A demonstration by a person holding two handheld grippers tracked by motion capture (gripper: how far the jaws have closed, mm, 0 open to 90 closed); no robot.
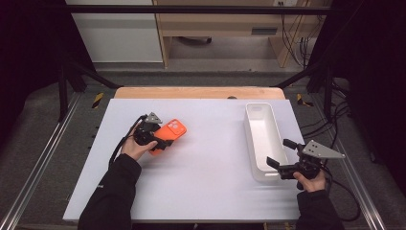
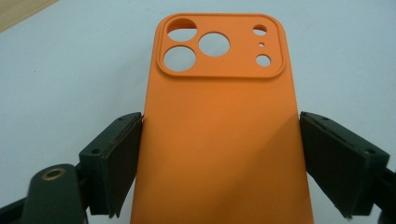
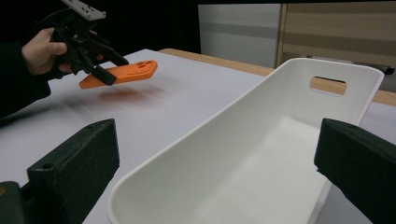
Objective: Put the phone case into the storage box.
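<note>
An orange phone case [image 1: 171, 132] with camera cut-outs is held in my left gripper [image 1: 160, 141] at the left-middle of the white table top [image 1: 201, 187]. In the left gripper view the black pads [image 2: 119, 163] press both long edges of the case [image 2: 219, 116]. The right gripper view shows the case [image 3: 126, 72] lifted and roughly level above the table, its shadow below it. My right gripper [image 1: 279, 152] is open at the near end of a long white tray [image 1: 250, 129], with its jaws standing wide on either side of the tray's near rim [image 3: 187, 140]. The tray has nothing in it.
The tray has a handle slot [image 3: 329, 85] in its far end wall. A wooden strip [image 1: 191, 92] runs along the table's far edge, and black frame posts [image 1: 62, 86] stand at the back corners. Cables [image 1: 342, 120] lie on the floor at the right.
</note>
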